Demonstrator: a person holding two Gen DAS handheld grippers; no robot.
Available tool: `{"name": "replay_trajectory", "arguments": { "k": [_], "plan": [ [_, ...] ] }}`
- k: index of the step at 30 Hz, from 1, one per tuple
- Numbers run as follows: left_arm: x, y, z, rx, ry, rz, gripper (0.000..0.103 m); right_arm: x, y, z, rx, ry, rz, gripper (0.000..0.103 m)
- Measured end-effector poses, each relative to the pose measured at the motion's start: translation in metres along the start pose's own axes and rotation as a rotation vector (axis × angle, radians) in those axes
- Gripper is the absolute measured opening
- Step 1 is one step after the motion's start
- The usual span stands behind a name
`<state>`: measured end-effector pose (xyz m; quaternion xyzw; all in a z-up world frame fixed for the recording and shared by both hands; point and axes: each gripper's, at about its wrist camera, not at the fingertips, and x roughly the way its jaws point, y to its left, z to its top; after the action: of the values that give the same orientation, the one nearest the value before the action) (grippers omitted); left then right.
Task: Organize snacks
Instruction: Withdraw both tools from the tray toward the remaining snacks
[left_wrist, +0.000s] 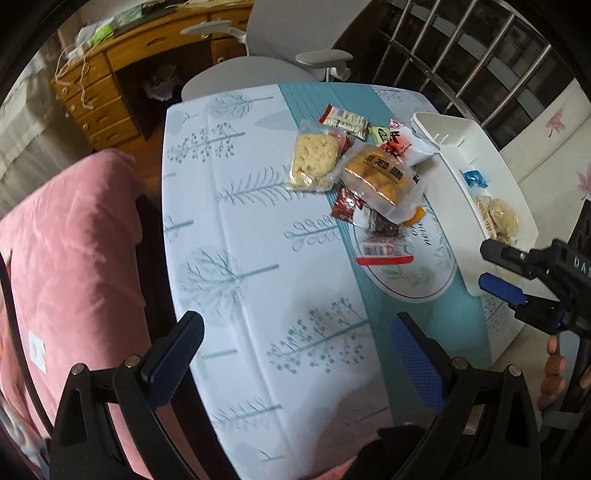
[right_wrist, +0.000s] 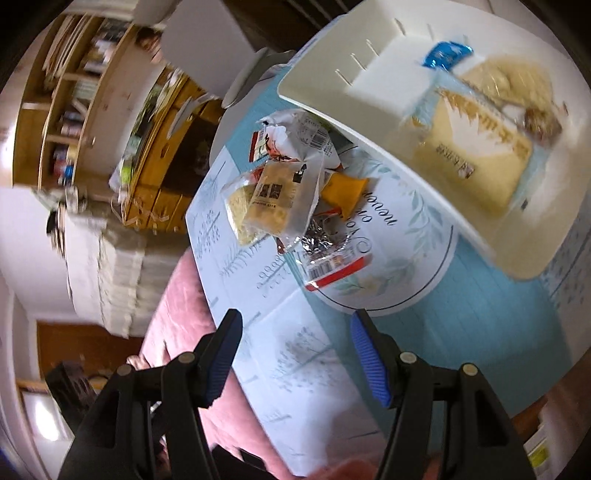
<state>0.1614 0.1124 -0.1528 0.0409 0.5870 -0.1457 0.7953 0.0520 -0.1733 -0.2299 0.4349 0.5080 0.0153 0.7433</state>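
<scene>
White tray (left_wrist: 448, 146) part-filled; snack pile (left_wrist: 369, 177) waits just left of it. Both hand-held grippers, left (left_wrist: 295, 354) and right (right_wrist: 295, 354), spread, empty. Next, likely: right reaches pile, pinches one packet.

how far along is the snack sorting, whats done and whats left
Done: the white bin already holds a blue-wrapped candy and a couple of cracker packs. In hand: nothing; the left hand-held gripper and right hand-held gripper are both open and empty. Left: most of it, the pile of snack packets on the table.
</scene>
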Motion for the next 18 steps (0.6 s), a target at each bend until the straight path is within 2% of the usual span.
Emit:
{"name": "replay_trajectory", "arguments": {
  "k": [4,10,13,18],
  "plan": [
    [0.006,0.009,0.018,0.009,-0.020,0.003,0.100,0.008,0.005,0.006,0.084,-0.036,0.017,0.061],
    [0.024,0.016,0.048,0.005,-0.031,0.021,0.100,0.027,0.011,0.023,0.134,-0.089,-0.065,0.061],
    [0.036,0.016,0.064,0.009,-0.034,0.046,0.100,0.042,0.010,0.031,0.134,-0.088,-0.102,0.061],
    [0.057,0.015,0.094,-0.004,-0.069,0.031,0.100,0.072,0.006,0.047,0.152,-0.088,-0.085,0.061]
  ]
}}
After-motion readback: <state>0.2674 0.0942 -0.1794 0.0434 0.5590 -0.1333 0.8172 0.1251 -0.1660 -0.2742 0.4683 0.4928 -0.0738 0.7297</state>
